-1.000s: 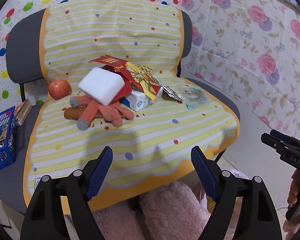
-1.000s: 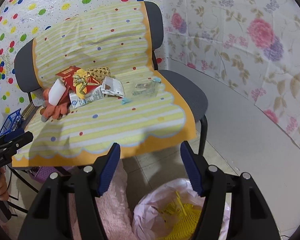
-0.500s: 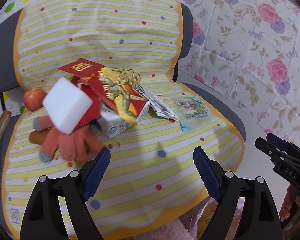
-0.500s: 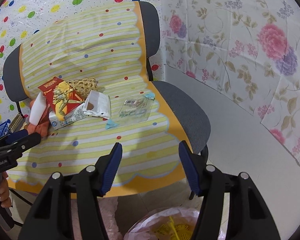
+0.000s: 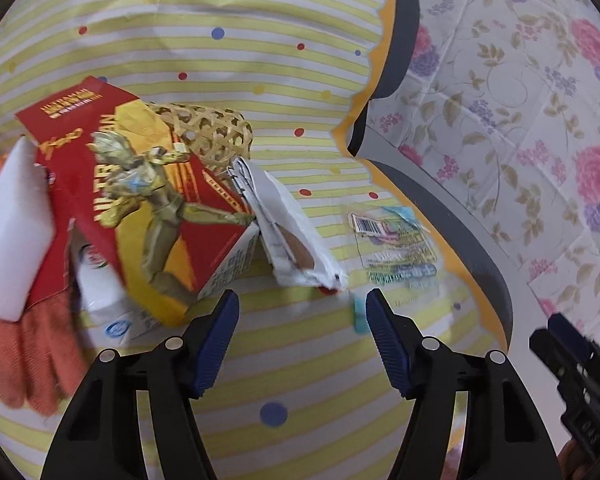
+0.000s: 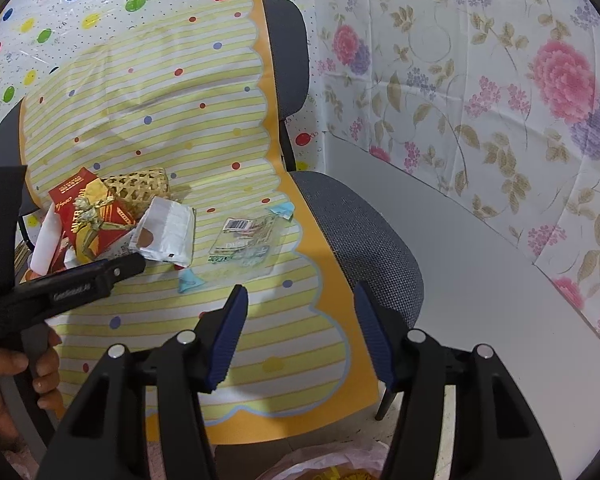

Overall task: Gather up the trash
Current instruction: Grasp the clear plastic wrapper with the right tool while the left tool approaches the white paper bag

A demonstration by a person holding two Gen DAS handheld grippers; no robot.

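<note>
Two claws stand over the chair (image 6: 360,236), whose seat is draped in a striped cloth (image 6: 188,96): the left claw (image 5: 302,308) has just been narrowing with nothing between its pads, aimed at the white torn wrapper (image 5: 292,236) lying just beside the red carton (image 5: 140,200). The right claw (image 6: 300,308) hangs released and empty, nearest the clear plastic wrapper (image 6: 248,240) by the seat's edge. Judged: each claw lines up on its own piece of trash, neither gripped yet; a pink bag (image 6: 332,460) waits below.
</note>
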